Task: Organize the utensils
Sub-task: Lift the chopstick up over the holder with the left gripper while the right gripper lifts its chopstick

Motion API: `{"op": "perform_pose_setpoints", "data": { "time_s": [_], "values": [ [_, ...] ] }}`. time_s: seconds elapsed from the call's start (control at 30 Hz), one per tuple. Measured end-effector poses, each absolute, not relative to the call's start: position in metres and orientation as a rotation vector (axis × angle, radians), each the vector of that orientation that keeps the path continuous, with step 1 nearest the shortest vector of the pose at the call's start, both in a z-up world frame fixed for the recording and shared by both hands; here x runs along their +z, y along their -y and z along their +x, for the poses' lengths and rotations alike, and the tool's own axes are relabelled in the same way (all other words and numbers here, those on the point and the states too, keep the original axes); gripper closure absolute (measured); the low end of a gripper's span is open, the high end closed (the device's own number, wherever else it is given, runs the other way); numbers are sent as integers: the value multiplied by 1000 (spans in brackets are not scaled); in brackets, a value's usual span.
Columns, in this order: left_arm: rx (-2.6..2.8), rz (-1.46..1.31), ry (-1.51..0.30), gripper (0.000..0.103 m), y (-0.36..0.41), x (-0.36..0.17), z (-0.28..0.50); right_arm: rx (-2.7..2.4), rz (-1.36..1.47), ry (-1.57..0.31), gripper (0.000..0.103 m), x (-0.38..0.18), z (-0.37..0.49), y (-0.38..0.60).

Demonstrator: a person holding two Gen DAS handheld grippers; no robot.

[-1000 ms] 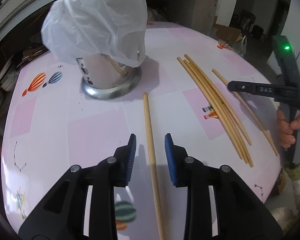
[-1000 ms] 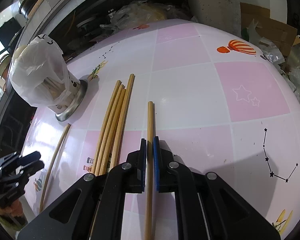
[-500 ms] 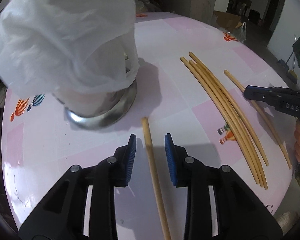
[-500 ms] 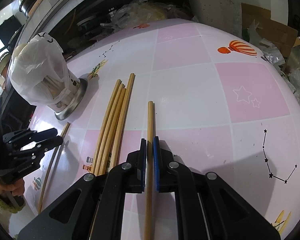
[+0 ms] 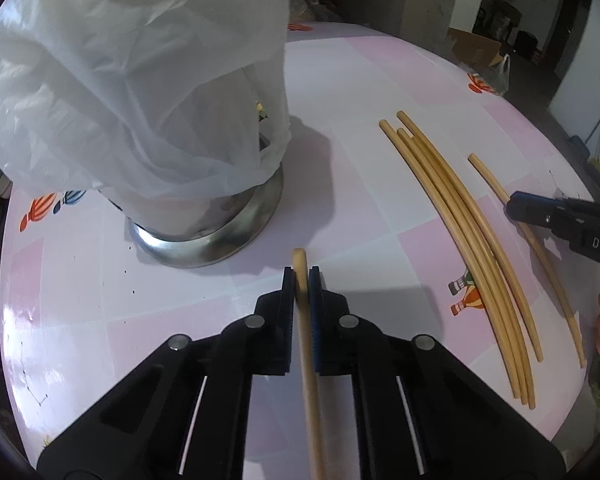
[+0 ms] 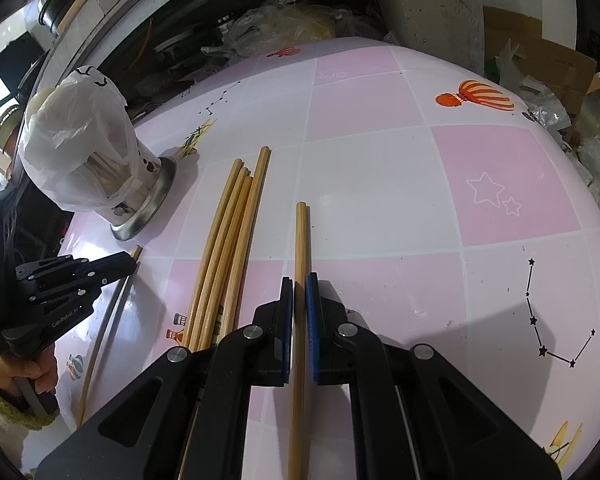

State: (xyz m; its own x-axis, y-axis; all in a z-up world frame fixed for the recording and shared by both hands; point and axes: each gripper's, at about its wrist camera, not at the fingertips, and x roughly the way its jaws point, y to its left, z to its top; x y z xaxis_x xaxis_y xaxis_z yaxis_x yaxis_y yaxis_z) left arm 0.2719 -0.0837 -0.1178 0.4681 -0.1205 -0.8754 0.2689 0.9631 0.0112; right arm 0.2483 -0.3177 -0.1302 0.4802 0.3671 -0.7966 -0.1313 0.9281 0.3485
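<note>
Dim ambient light, heavy fisheye warp
Worktop (image 5: 380, 216) shows soft glare at its left edge; soft shadows; dark vignette corners; near chopstick (image 5: 312, 400) blurred in left wrist view.

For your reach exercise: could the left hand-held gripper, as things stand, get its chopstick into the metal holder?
Probably not yet: the left hand-held gripper grips its chopstick, but a plastic bag covers the metal holder.
</note>
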Motion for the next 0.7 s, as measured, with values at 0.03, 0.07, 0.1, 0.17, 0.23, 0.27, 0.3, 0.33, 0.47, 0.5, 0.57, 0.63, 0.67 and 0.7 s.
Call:
{"op": "perform_pose_setpoints", "data": {
  "time_s": [0.03, 0.07, 0.1, 0.17, 0.23, 0.27, 0.3, 0.33, 0.47, 0.5, 0.57, 0.63, 0.67, 0.7],
  "values": [
    [-241, 146, -1059, 97, 82, -117, 271, 309, 255, -1028, 96, -130, 249, 318],
    [-242, 143, -1060, 97, 82, -117, 271, 311, 258, -1029, 96, -130, 249, 319],
    [-245, 136, -1058, 97, 81, -116, 269, 312, 261, -1029, 96, -130, 249, 319],
    [-254, 125, -1045, 97, 79, -110, 265, 316, 267, -1030, 96, -131, 249, 320],
    [-262, 116, -1028, 97, 76, -101, 259, 319, 270, -1031, 96, -131, 250, 321],
    [-266, 107, -1016, 97, 75, -94, 256, 319, 269, -1031, 96, -131, 250, 321],
    [-272, 96, -1006, 97, 71, -88, 252, 319, 268, -1031, 96, -131, 250, 320],
    [-279, 83, -993, 97, 69, -80, 249, 319, 268, -1032, 96, -131, 250, 321],
    [-298, 43, -920, 97, 57, -44, 232, 319, 264, -1035, 96, -130, 251, 321],
    [-299, 36, -905, 97, 53, -37, 228, 321, 262, -1037, 96, -130, 251, 321],
    [-301, 13, -864, 97, 44, -17, 218, 322, 259, -1041, 96, -130, 252, 321],
    [-301, -9, -832, 97, 34, -1, 209, 324, 253, -1046, 96, -129, 253, 320],
    [-298, -17, -813, 97, 28, 7, 204, 325, 249, -1050, 96, -129, 253, 320],
    [-297, -23, -801, 97, 25, 14, 203, 326, 245, -1053, 96, -129, 253, 320]
  ]
}}
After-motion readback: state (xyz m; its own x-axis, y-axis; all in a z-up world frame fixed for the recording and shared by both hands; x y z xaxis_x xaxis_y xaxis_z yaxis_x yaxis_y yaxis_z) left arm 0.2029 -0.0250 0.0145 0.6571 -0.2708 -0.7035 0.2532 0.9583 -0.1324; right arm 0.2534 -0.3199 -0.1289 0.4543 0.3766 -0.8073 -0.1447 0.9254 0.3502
